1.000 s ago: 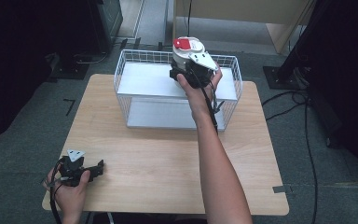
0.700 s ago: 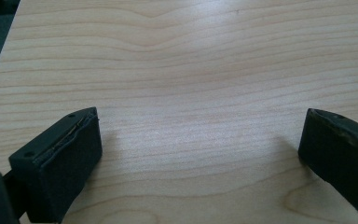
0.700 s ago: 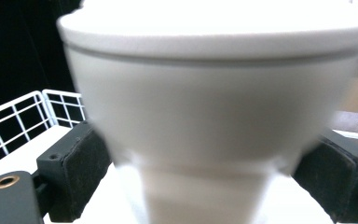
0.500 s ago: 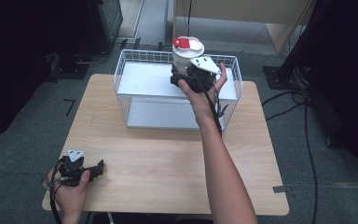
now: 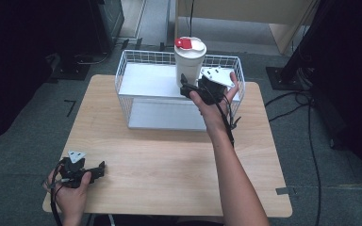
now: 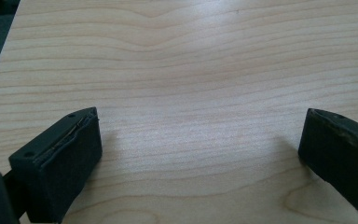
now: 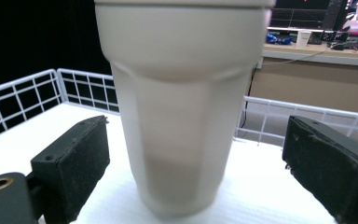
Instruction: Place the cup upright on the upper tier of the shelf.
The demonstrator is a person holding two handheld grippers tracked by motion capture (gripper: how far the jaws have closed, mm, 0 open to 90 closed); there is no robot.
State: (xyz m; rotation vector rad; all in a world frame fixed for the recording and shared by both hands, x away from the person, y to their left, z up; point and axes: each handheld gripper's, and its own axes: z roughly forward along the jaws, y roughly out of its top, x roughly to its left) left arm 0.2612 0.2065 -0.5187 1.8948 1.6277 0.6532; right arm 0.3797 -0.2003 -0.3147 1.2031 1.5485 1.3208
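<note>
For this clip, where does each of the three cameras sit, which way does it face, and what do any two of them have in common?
High view: above the person's side, facing forward and down on the table; both forearms, left gripper and right gripper show.
Left gripper view: on the left gripper, facing bare wood between open jaws.
Right gripper view: on the right gripper, facing the tumbler between open jaws.
Shared: high and right gripper views both show the tumbler standing in the wire basket.

The cup [image 5: 189, 63] ahead of my right tongs [image 7: 193, 177] is cream-white with a red tab on its lid. The wire basket [image 5: 136, 59] is white. The table [image 5: 169, 169] shows light wood grain. My tongs' jaws are black.
</note>
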